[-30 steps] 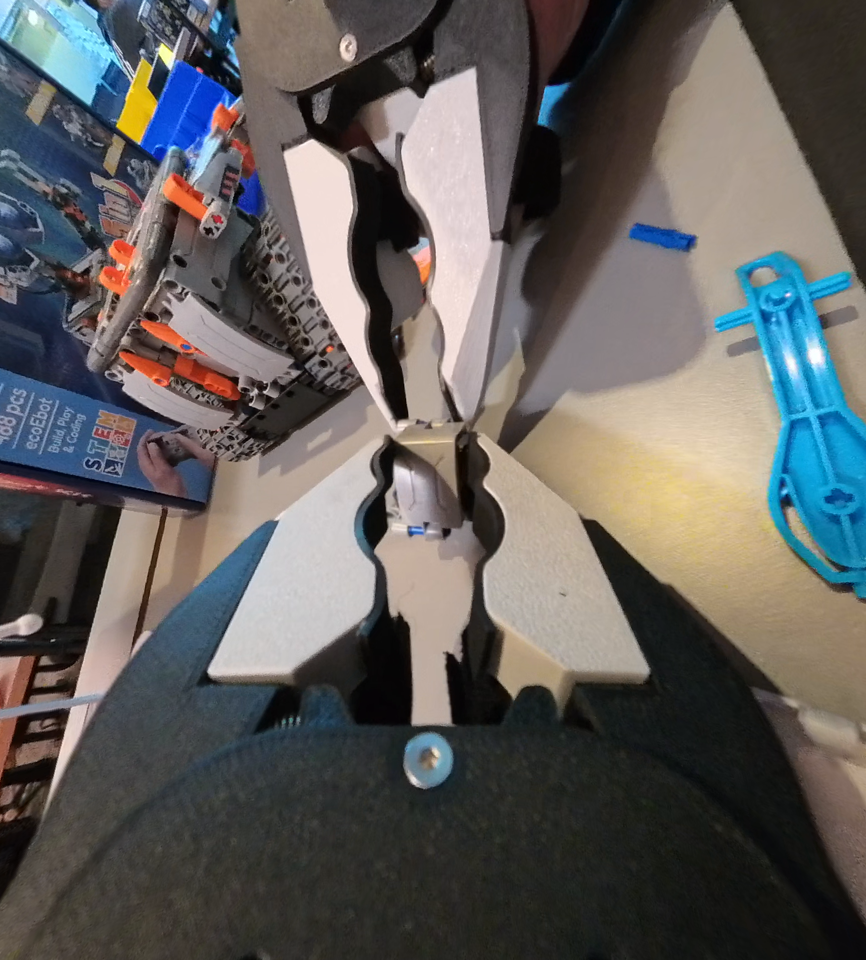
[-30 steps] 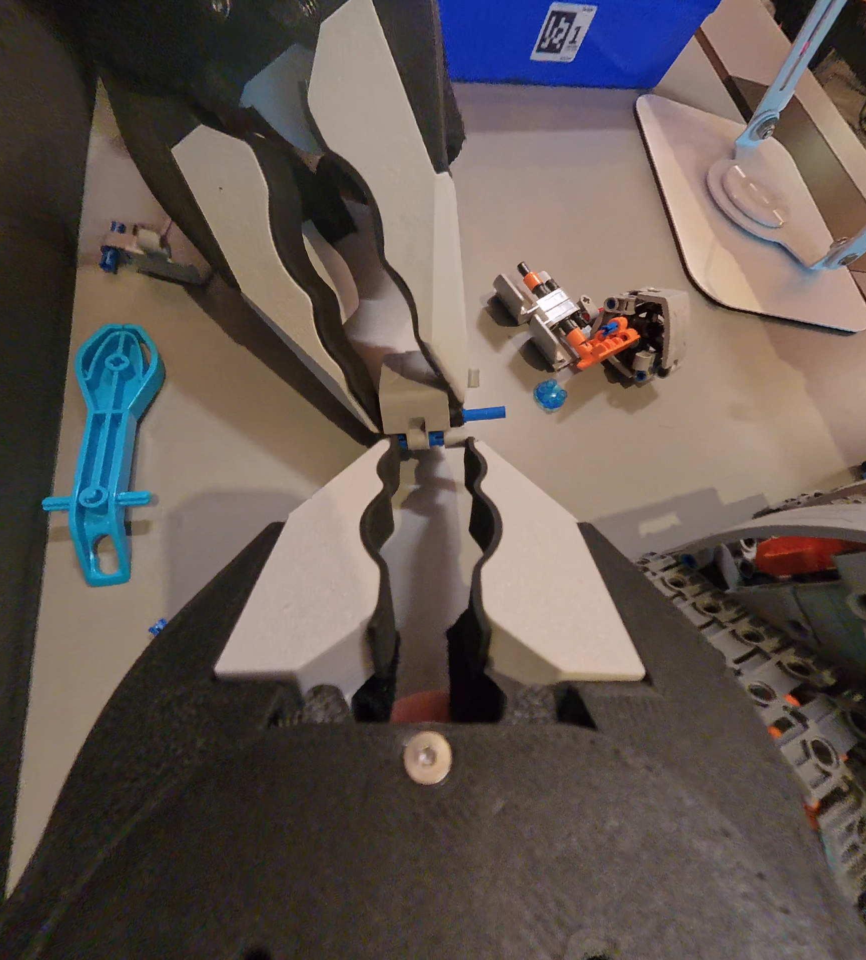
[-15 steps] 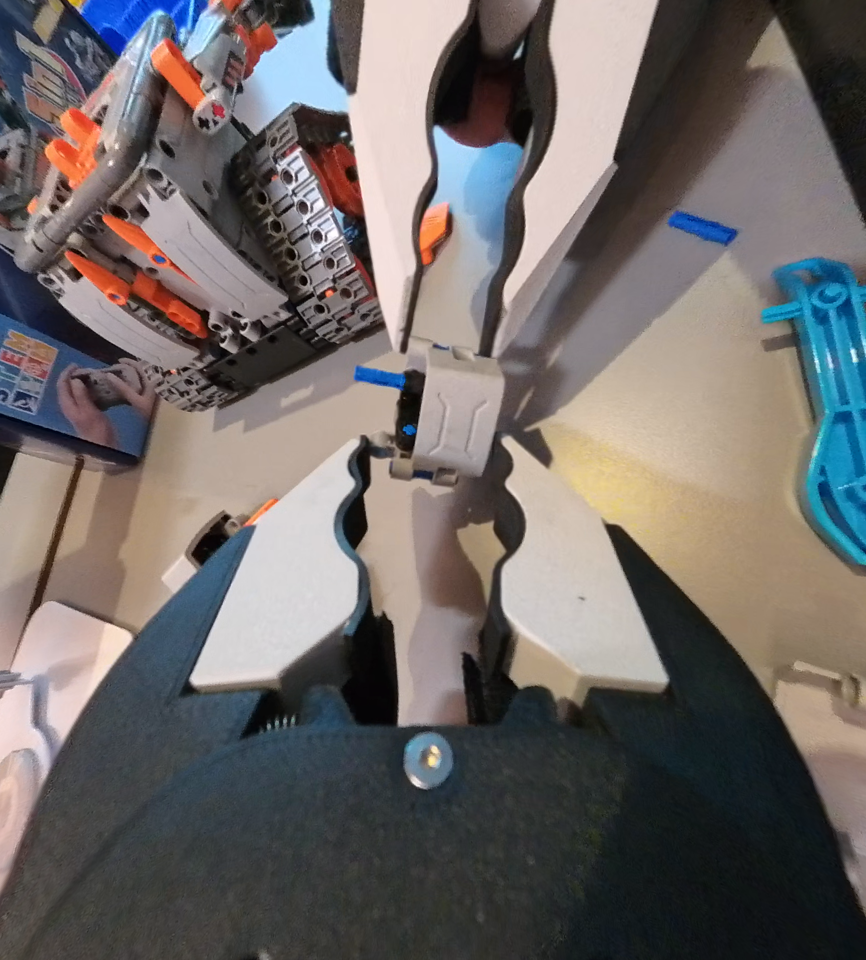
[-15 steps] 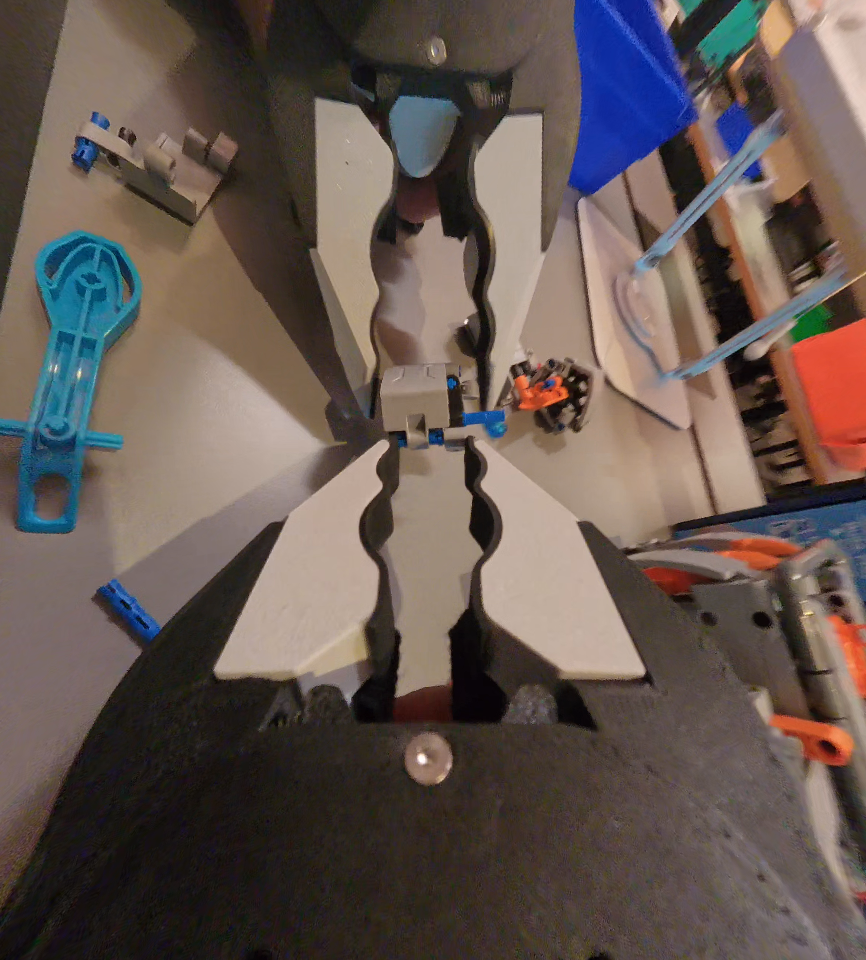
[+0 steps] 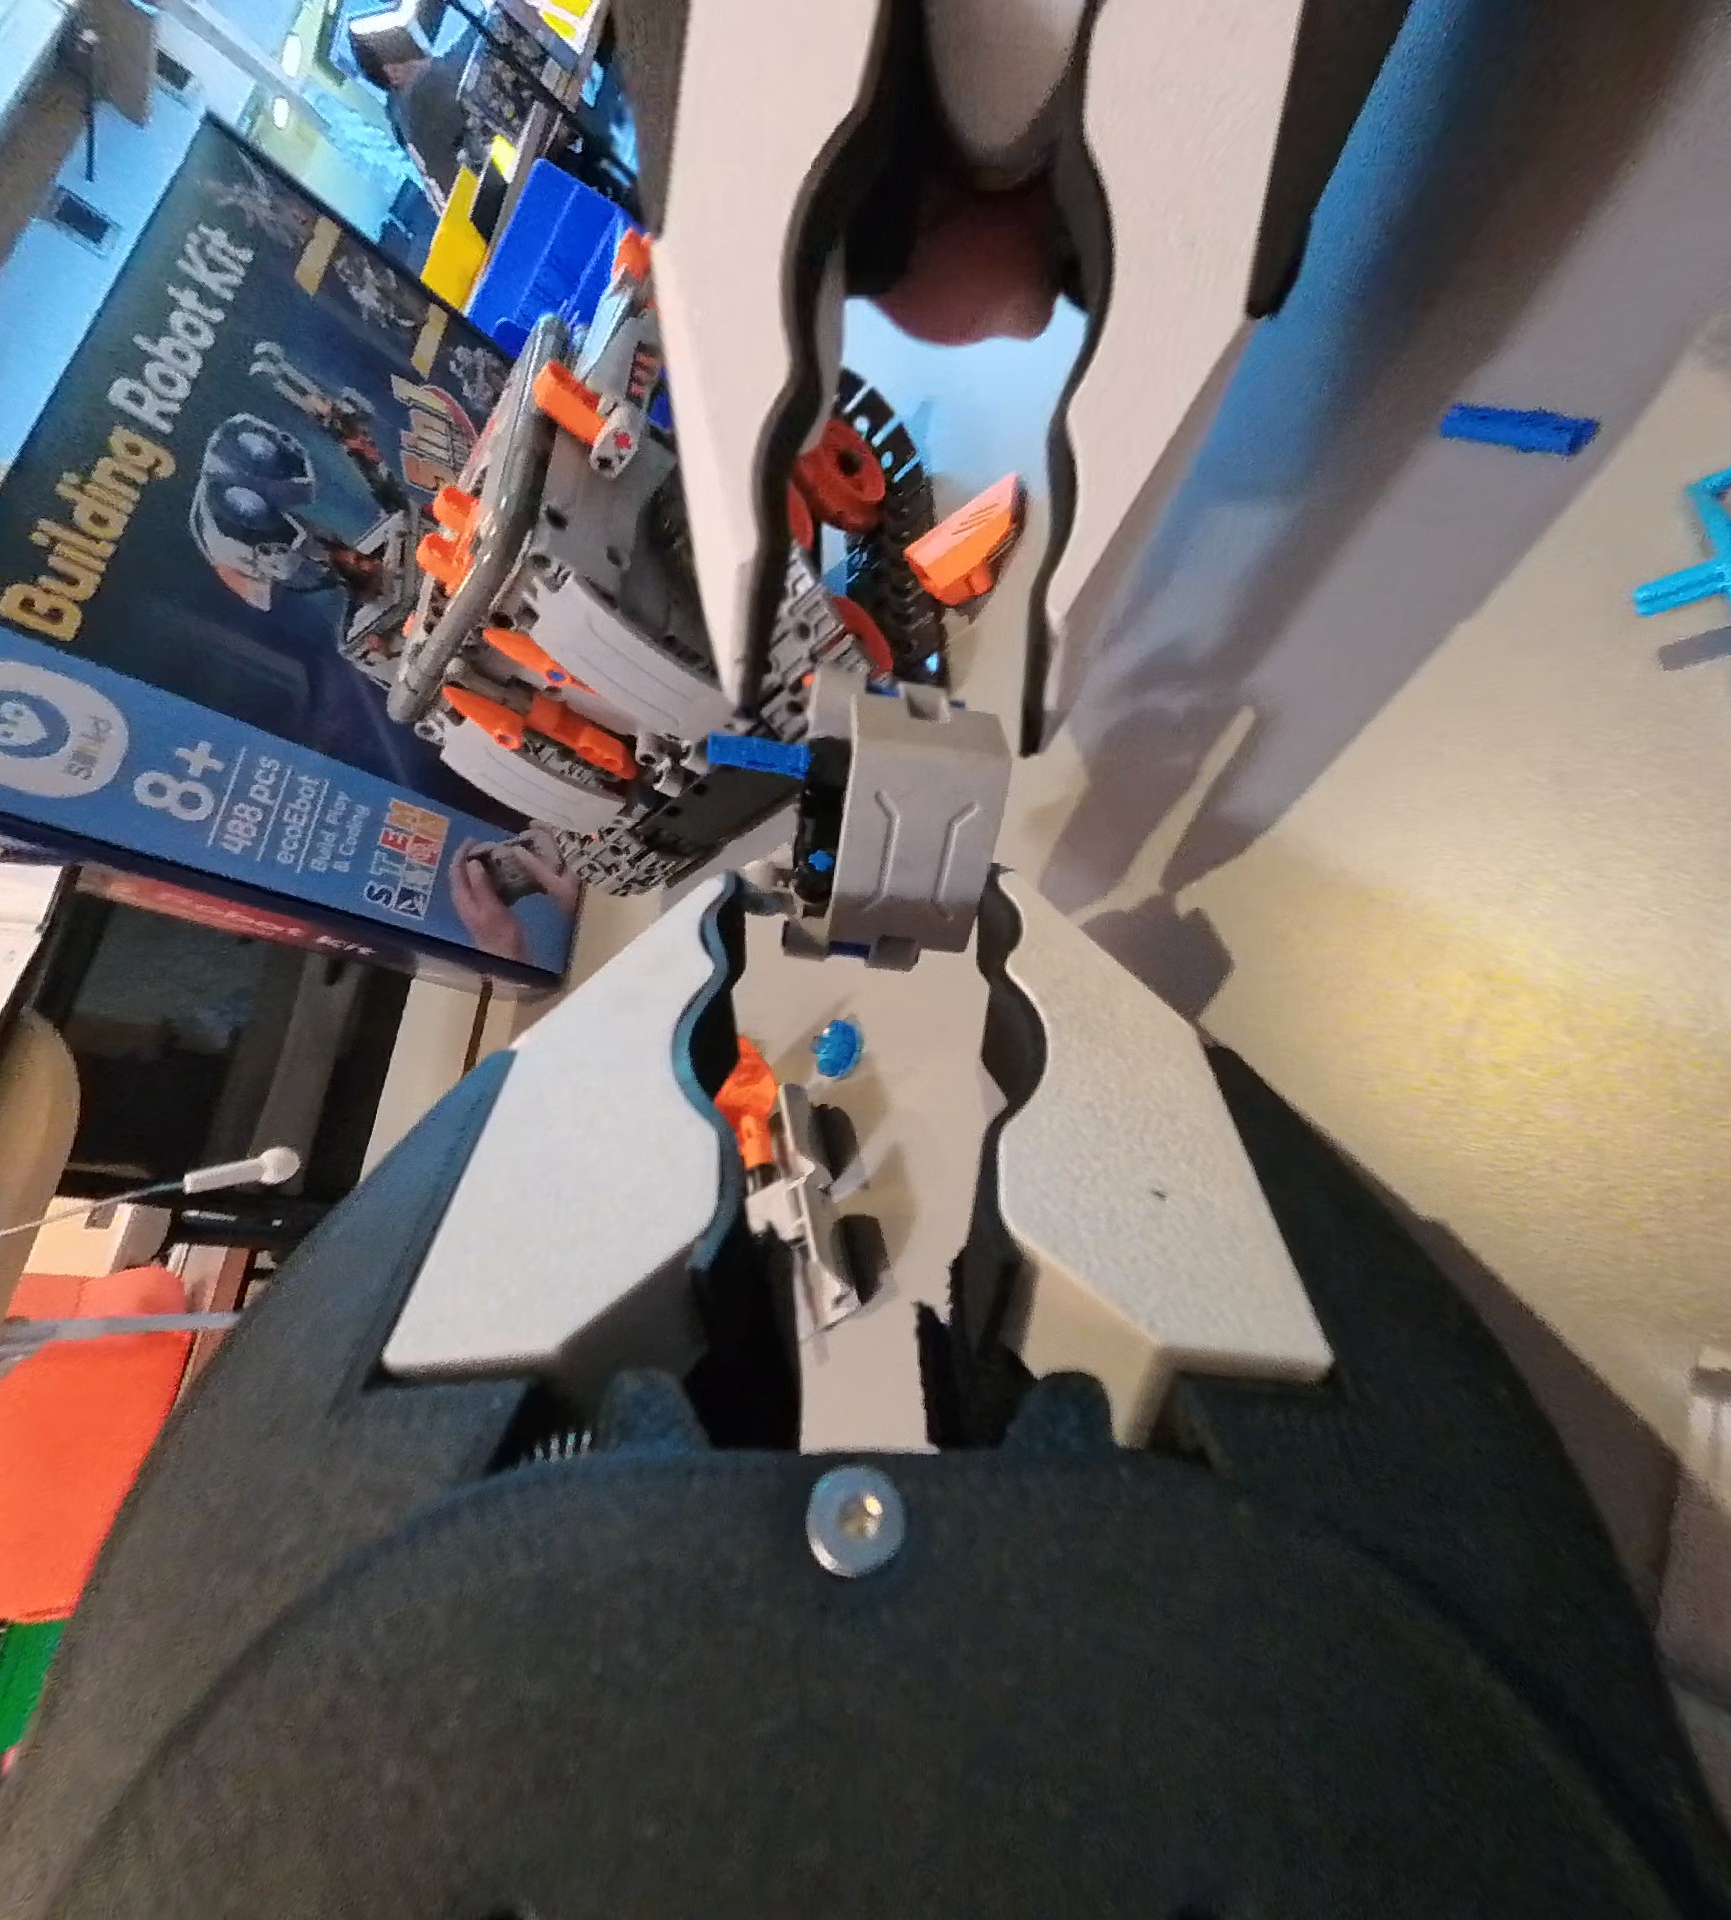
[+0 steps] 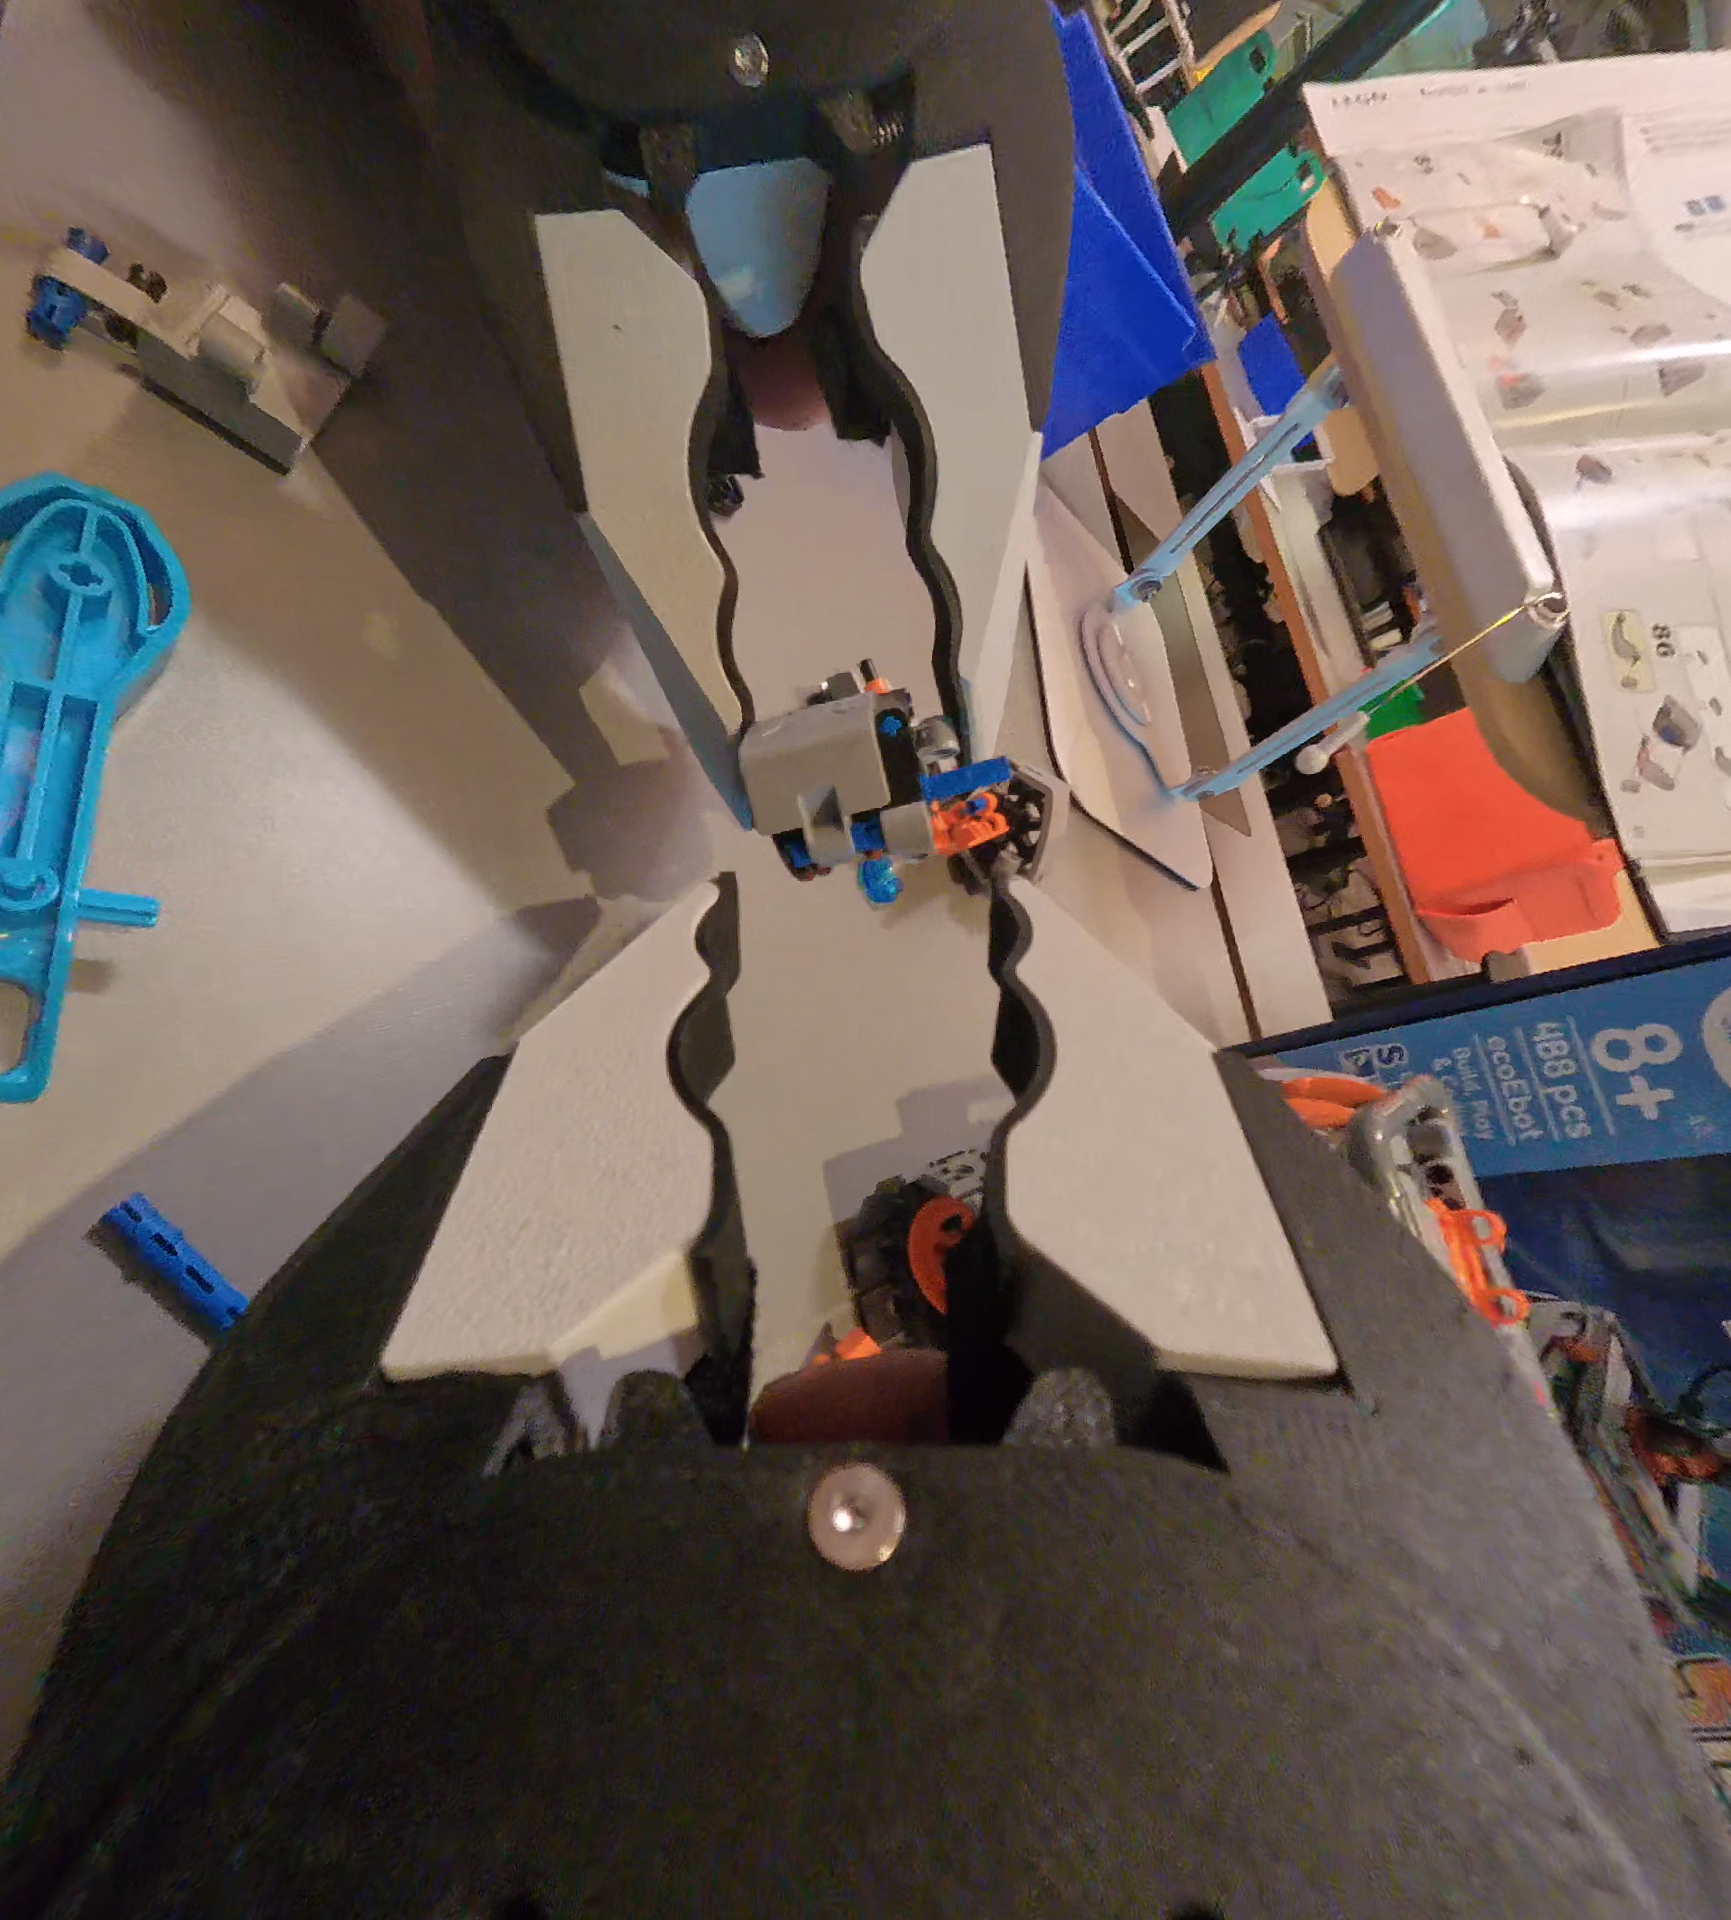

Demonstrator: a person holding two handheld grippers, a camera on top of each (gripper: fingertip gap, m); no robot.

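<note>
Left tool (image 5: 861,894) gripped grey block assembly (image 5: 902,821) at fingertips, jaws spread only to block's width. Block aloft above counter (image 5: 1412,935), blue pin (image 5: 757,753) jutting sideways toward built robot model (image 5: 570,644). Right tool (image 6: 856,899) faced it tip to tip, jaws wide, empty, just short of block. Left tool nearer.

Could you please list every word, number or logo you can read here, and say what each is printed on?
I can't quote writing, so here is where it sits:
blue cardboard kit box: large title, round logo, numbers and small print, sharp enough to read.
open white instruction booklet on a stand: step numbers and fine print, mostly too small.
grey building block between the fingertips: no writing.
</note>
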